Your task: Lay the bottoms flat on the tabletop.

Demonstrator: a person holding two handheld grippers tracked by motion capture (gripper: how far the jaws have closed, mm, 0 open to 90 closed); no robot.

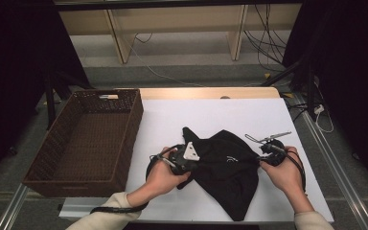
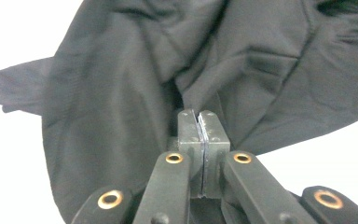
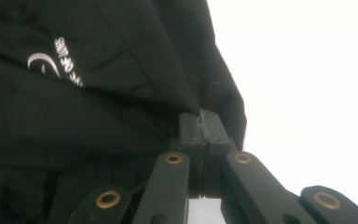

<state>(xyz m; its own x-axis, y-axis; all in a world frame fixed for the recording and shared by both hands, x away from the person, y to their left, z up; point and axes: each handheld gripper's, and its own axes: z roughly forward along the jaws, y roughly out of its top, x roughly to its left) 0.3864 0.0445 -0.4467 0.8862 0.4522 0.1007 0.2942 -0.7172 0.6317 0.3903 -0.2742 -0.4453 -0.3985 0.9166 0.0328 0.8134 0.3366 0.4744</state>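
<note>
White and bare around the work, the surface (image 1: 211,115) carries a crumpled black garment (image 1: 225,167) near its front edge, with a dark woven basket (image 1: 52,158) standing open and empty off the surface's left side. The garment lies between the two hands, its bulk stretched roughly across the person from one gripper to the other, and a tail of fabric hangs toward the front edge. The left gripper (image 2: 199,116) has its jaws pressed together on a fold at the garment's left margin, the cloth spreading away ahead of the jaw tips in the left gripper view. The right gripper (image 3: 201,116) likewise has its jaws closed on a stitched hem at the garment's right edge, close to a small white printed logo (image 3: 56,63). Both hands sit about level with each other, so neither is much nearer to the cloth. The basket lies to the left of the garment, on the left hand's side, so a carry to it would probably lead with that hand while the right follows across.
</note>
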